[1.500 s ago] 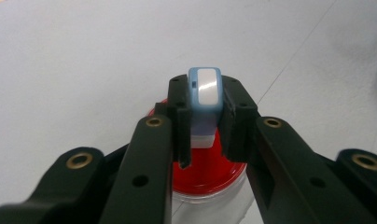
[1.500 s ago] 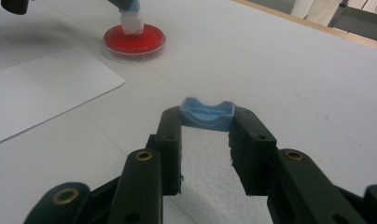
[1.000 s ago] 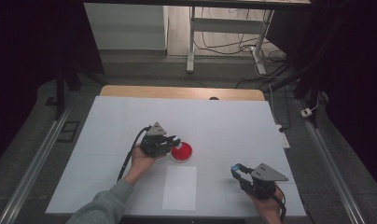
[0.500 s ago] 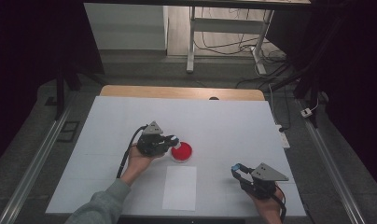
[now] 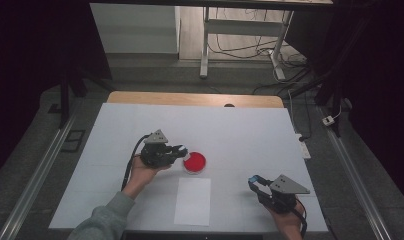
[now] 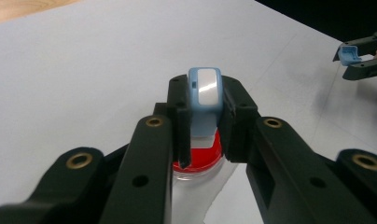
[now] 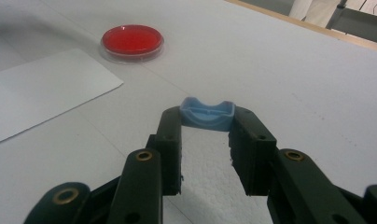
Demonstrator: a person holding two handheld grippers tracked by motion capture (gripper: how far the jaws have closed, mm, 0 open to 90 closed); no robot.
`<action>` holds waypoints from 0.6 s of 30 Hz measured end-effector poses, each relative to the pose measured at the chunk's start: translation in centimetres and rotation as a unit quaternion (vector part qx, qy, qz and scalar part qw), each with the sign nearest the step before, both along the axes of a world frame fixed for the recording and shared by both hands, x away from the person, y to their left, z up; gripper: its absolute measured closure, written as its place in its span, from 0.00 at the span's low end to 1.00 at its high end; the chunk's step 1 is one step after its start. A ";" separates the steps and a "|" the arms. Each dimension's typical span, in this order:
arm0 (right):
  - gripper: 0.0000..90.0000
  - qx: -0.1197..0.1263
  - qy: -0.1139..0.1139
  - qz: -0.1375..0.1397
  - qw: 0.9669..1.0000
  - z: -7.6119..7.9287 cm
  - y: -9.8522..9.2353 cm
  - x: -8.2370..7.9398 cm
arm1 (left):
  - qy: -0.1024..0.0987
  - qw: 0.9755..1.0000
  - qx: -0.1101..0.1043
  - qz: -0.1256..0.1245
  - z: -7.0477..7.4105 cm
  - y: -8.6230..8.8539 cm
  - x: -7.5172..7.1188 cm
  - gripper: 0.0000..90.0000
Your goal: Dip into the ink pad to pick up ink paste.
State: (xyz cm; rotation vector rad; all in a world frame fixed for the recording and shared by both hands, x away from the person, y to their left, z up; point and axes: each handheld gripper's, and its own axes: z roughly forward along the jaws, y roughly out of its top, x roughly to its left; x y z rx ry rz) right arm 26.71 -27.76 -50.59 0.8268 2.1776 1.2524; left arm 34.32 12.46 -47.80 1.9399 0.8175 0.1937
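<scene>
Pinching a small light-blue plastic piece with a white face (image 6: 204,93), the left gripper (image 5: 179,150) hovers at the 9 o'clock edge of the round clear dish of red medium (image 5: 195,162) on the white counter (image 5: 250,130). At 4 o'clock from the dish, well apart, the right gripper (image 5: 253,181) clamps a light-blue curved plastic cap (image 7: 207,113). A white paper sheet (image 5: 192,201) lies at 6 o'clock.

no readable text, labels or numbers anywhere
</scene>
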 end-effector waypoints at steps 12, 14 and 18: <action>0.72 0.000 -0.001 0.000 1.000 0.0 0.0 0.0 | 0.004 1.000 -0.012 -0.029 0.8 0.1 -0.9 0.84; 0.72 0.000 -0.001 0.000 1.000 0.0 0.0 0.0 | 0.005 0.999 -0.009 -0.032 0.8 0.1 -1.0 0.84; 0.72 0.001 -0.002 -0.001 1.000 0.0 -0.1 0.0 | 0.005 0.999 -0.005 -0.037 0.9 0.2 -1.3 0.84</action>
